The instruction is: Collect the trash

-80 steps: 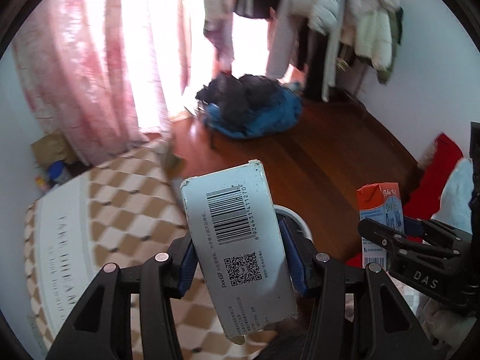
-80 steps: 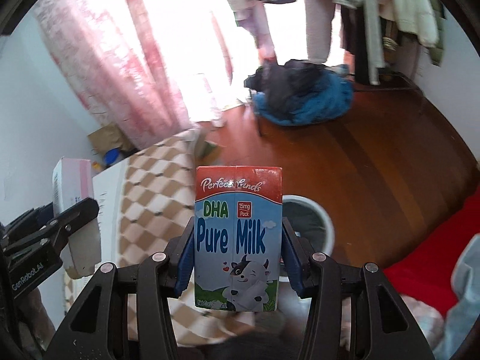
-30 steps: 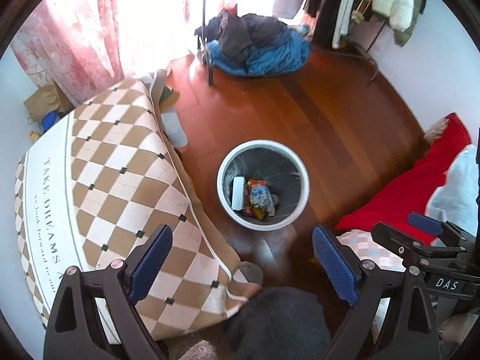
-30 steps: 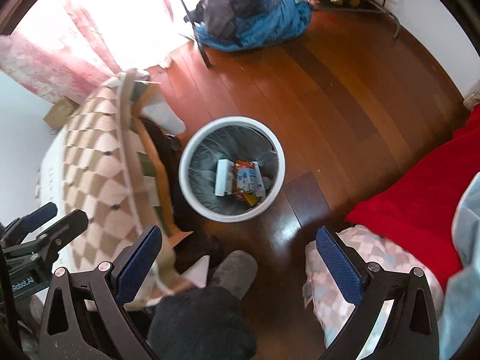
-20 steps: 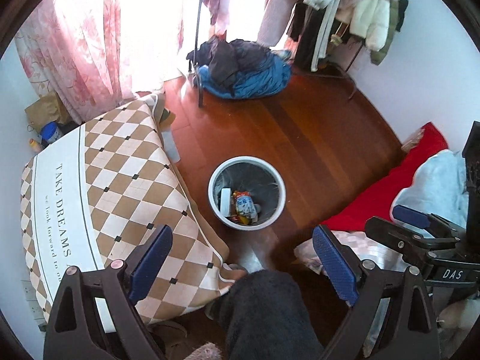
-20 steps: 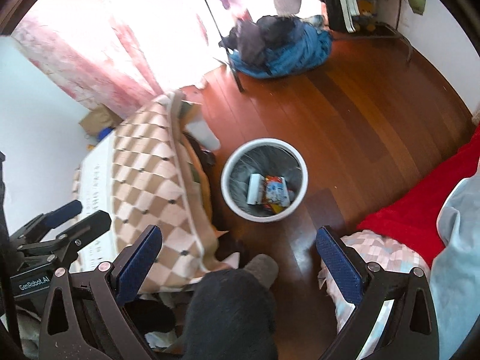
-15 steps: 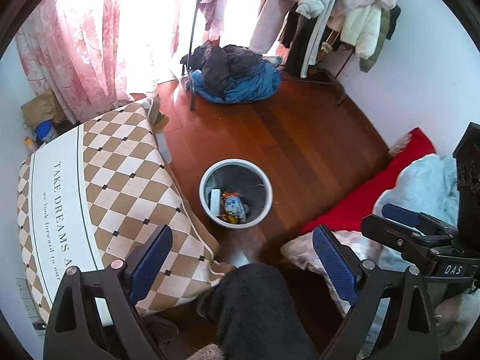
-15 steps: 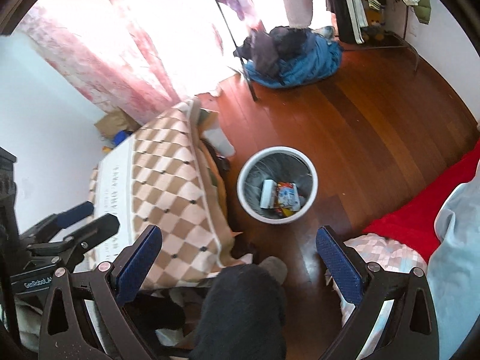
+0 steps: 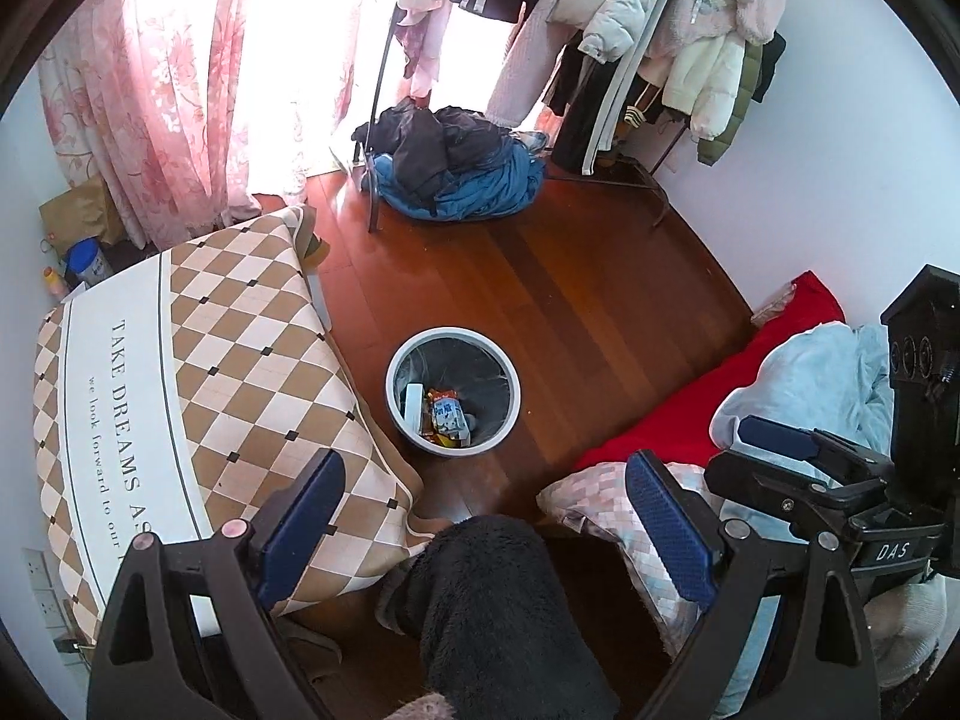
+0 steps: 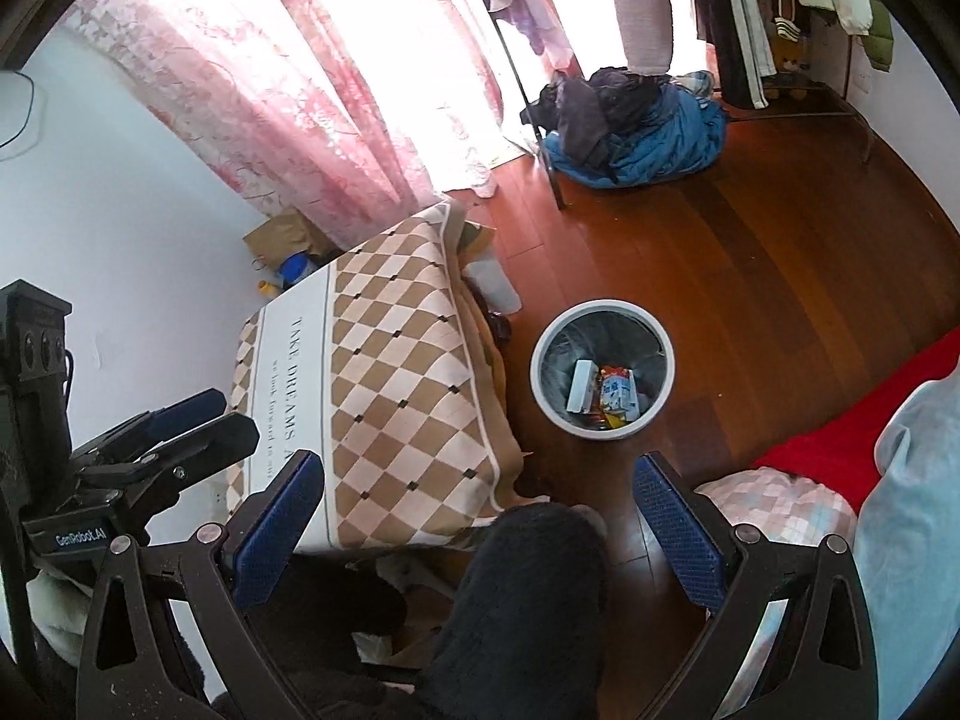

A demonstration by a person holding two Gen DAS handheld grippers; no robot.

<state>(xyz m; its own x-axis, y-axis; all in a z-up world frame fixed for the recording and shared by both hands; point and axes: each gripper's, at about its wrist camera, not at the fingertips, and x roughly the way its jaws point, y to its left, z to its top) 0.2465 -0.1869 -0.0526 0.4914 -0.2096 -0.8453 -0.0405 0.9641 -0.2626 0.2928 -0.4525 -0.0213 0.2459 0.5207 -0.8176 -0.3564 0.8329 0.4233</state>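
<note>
At the bottom of each frame the left gripper point(image 9: 483, 519) and right gripper point(image 10: 480, 516) gaped wide and empty, while farther off, mid-frame above their fingers, the cartons point(image 9: 447, 411) lay inside the white bin point(image 9: 396, 402).

Black frames, blue-padded jaws, "DAS" label

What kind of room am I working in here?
Most likely a bedroom: a rack of hanging coats, pink curtains at a bright window, and bedding beside a white trash bin on a wood floor.
</note>
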